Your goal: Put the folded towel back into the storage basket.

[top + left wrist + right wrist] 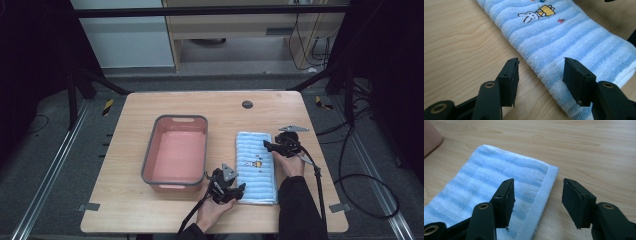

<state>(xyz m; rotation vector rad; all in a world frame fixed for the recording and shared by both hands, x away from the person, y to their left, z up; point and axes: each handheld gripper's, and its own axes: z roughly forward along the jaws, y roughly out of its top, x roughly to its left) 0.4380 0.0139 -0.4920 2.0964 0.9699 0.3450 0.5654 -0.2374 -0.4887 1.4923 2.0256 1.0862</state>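
the blue striped towel (256, 167) lies folded flat on the worktop (125, 210), right of centre, its long side running away from you. from the high view you see a small printed motif near its middle; your left tool's view shows that motif (536, 13) to be a white rabbit beside a yellow shape, with a small pink mark close by. just left of the towel sits a pink tub (176, 152) with a grey rim, apart from the cloth; a pink corner of it also shows at the upper left of your right tool's view.

your left tool (235, 192) sits at the towel's near left corner, jaws wide apart, one over bare wood and the other over the cloth's edge (541, 75). your right tool (268, 146) is at the far right corner, jaws also wide, straddling the white hem (541, 202). neither tool grips anything. a dark round disc (247, 104) lies at the far edge of the worktop.
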